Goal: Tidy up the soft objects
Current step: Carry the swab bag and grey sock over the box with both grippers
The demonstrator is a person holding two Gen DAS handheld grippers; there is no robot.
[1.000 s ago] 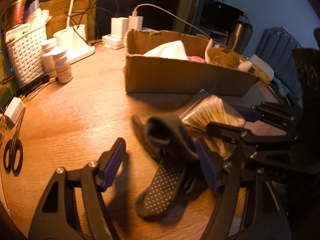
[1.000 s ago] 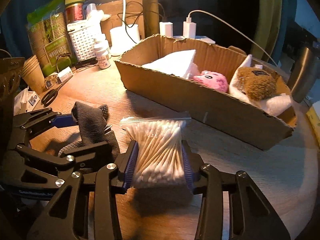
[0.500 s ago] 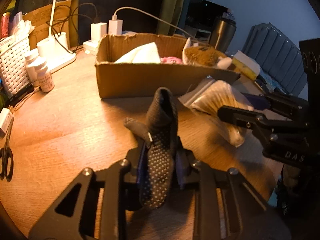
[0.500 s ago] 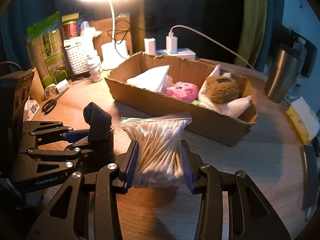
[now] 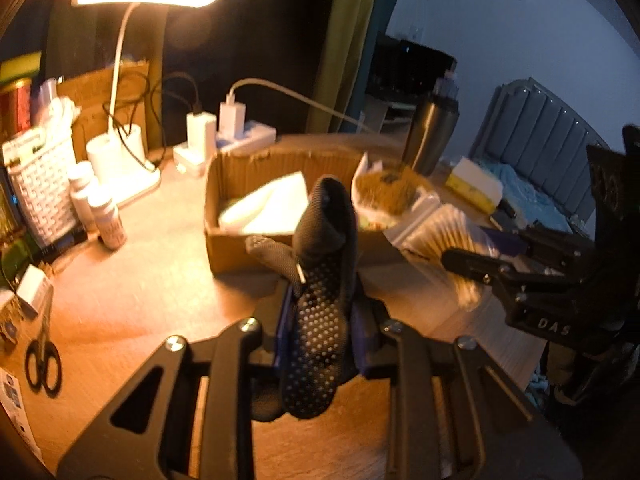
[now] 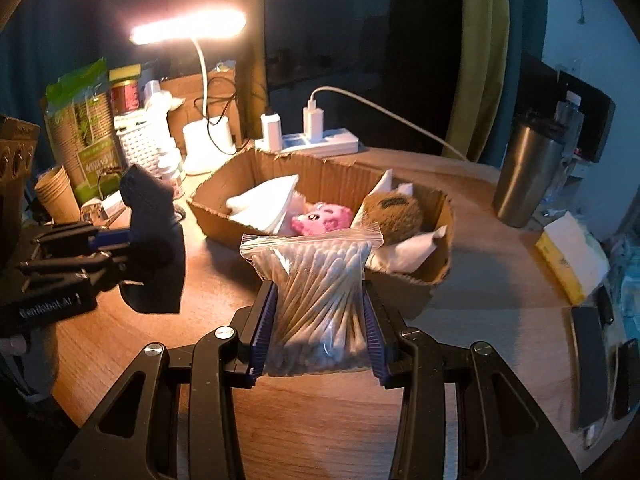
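My left gripper (image 5: 322, 336) is shut on a dark dotted sock (image 5: 320, 300) and holds it above the wooden table; the sock also shows in the right wrist view (image 6: 154, 240). My right gripper (image 6: 318, 332) is shut on a clear zip bag of cotton swabs (image 6: 320, 292), lifted off the table; the bag shows in the left wrist view (image 5: 444, 236) too. The cardboard box (image 6: 436, 276) lies just beyond both grippers. It holds a white cloth (image 6: 264, 204), a pink plush (image 6: 322, 218) and a brown plush (image 6: 394, 212).
A lit desk lamp (image 6: 188, 28), a white basket (image 5: 40, 196), pill bottles (image 5: 106, 216) and a power strip (image 6: 320, 144) stand behind the box. Scissors (image 5: 42, 364) lie at the left edge. A steel tumbler (image 6: 524, 176) and a yellow sponge pack (image 6: 572, 268) are at the right.
My left gripper closed on the sock and lifted it off the table. Both grippers have risen with their loads and the box now lies lower in view.
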